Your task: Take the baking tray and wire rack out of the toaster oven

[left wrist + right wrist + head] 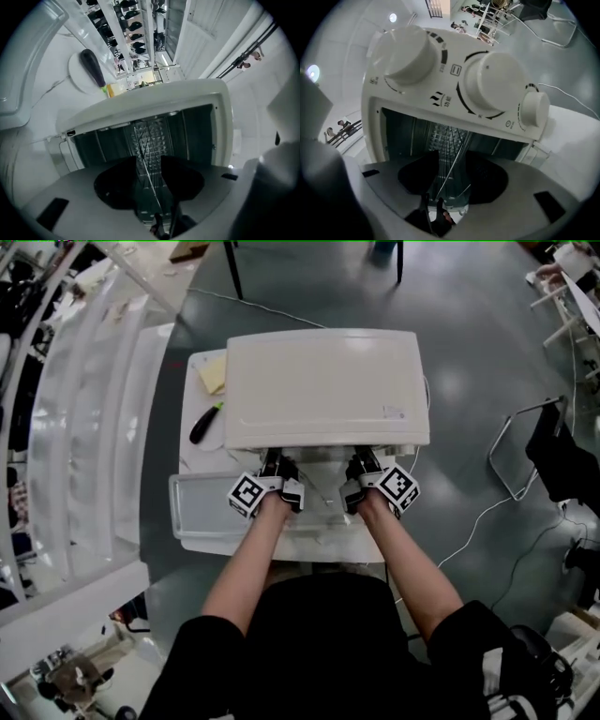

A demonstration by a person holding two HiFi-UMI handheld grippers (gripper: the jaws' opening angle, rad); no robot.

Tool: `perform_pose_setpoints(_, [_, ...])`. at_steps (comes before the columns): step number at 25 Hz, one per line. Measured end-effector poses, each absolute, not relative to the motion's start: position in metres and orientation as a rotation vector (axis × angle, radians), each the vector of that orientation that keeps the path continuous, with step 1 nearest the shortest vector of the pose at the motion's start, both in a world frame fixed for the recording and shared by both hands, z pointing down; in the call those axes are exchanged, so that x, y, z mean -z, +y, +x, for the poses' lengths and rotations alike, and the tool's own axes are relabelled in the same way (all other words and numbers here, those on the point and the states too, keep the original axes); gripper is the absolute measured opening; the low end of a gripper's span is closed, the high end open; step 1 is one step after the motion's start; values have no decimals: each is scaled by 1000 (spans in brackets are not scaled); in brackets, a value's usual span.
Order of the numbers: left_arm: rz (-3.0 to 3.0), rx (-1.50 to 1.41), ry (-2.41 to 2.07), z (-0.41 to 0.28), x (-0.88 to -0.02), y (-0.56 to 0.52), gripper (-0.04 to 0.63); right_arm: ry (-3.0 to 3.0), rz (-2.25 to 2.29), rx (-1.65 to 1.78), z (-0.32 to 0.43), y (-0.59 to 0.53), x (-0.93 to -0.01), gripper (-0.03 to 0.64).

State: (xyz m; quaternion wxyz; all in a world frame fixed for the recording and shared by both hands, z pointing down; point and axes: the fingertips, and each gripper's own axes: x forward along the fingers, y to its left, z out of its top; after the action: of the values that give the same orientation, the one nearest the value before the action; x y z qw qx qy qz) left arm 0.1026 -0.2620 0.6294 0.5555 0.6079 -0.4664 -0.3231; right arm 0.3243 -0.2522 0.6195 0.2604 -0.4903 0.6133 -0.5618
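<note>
Rack step: left gripper point(149, 161) and right gripper point(452, 157) jaws stand spread astride the silver wire rack point(150, 136) inside the white boxy toaster oven point(328, 390). Next, pinch and pull. Grey baking tray point(202, 507) perhaps already outside, left of the jaws.

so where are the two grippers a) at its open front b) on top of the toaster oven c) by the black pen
a: left gripper and right gripper both sit at the open mouth of the toaster oven, jaws apart around the wire rack.
</note>
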Motion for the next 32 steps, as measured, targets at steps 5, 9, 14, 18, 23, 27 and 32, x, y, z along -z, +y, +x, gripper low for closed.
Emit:
perform_pose_setpoints(5, [1453, 797, -1103, 106, -635, -287, 182, 1610, -1296, 1519, 322, -277, -629, 190])
perform_pose_setpoints(9, [1420, 829, -1091, 111, -639, -304, 181, 1571, -1294, 1516, 325, -287, -635, 175])
perform_pose_setpoints(14, [1426, 863, -1046, 117, -632, -314, 135, 1591, -1297, 1487, 322, -292, -632, 78])
perform_pose_setpoints(18, [1393, 871, -1039, 118, -636, -313, 25, 1601, -1270, 1465, 320, -293, -629, 32])
perform_pose_setpoints(23, [1360, 899, -1001, 115, -637, -306, 21, 1590, -1261, 1469, 319, -287, -632, 29])
perform_pose_setpoints(27, [1382, 864, -1004, 116, -639, -298, 20, 1552, -1260, 1494, 321, -277, -633, 29])
perform_pose_setpoints(32, [1362, 865, -969, 113, -638, -280, 20, 1527, -1260, 1504, 317, -260, -633, 29])
